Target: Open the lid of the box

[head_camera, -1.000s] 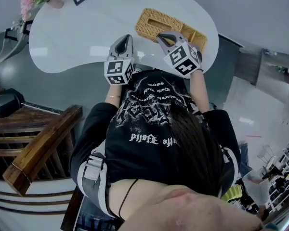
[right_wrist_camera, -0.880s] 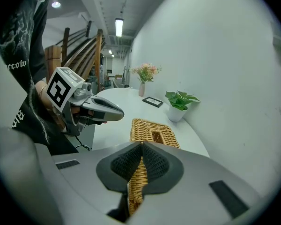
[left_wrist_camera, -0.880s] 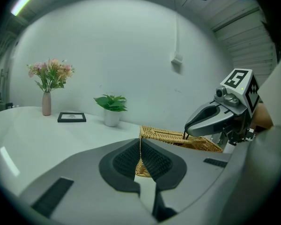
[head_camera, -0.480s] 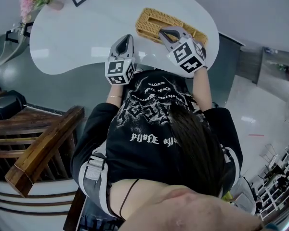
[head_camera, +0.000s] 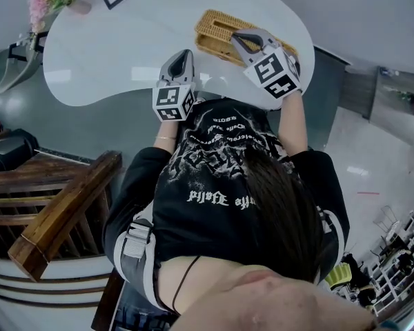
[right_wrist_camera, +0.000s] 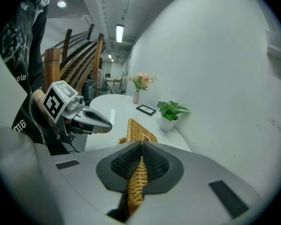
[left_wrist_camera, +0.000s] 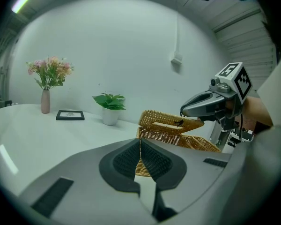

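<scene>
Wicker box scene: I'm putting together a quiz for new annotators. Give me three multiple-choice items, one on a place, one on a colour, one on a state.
1. Where does the plant stand?
A. on the floor
B. on the table, between the frame and the box
C. on the stairs

2. What colour are the flowers, mostly?
A. pink
B. blue
C. black

3. How is the lid?
A. shut flat
B. lying off on the table
C. tilted up, its edge clamped in the right gripper

Answers:
1 B: the left gripper view shows it in that row on the table.
2 A: the blooms read pink in both gripper views.
3 C: the left gripper view shows the lid raised at one side, and the right gripper view shows wicker pinched between the jaws.
</scene>
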Demonstrator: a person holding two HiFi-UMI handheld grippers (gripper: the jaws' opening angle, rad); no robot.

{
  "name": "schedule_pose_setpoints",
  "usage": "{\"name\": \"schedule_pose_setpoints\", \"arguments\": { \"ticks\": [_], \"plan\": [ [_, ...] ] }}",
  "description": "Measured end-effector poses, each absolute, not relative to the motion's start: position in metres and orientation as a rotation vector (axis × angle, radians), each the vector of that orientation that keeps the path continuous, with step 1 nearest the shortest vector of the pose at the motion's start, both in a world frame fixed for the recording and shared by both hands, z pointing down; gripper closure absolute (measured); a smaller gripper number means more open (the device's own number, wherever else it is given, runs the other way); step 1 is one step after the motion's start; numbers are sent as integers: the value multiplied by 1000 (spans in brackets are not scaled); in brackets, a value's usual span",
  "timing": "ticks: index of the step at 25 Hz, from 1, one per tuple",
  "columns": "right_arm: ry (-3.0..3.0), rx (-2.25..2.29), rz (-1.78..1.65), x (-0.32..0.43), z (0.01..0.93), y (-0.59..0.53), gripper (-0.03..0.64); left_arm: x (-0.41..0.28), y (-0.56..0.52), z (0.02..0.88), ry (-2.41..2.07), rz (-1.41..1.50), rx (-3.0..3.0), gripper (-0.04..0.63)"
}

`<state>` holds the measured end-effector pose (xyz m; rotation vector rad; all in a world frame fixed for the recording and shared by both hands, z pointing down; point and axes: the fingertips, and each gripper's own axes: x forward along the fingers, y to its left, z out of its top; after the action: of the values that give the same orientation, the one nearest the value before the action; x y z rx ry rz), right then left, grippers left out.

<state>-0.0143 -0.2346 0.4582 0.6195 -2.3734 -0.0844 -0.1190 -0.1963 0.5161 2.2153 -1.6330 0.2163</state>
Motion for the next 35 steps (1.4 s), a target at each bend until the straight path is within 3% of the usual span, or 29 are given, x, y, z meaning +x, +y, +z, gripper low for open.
{"name": "schedule_pose_setpoints", "arguments": {
  "ticks": [35],
  "plan": [
    [-2389,674,-160,4,417,-281,583,-107,-190,524,-1592,240,2206,571]
  ]
}}
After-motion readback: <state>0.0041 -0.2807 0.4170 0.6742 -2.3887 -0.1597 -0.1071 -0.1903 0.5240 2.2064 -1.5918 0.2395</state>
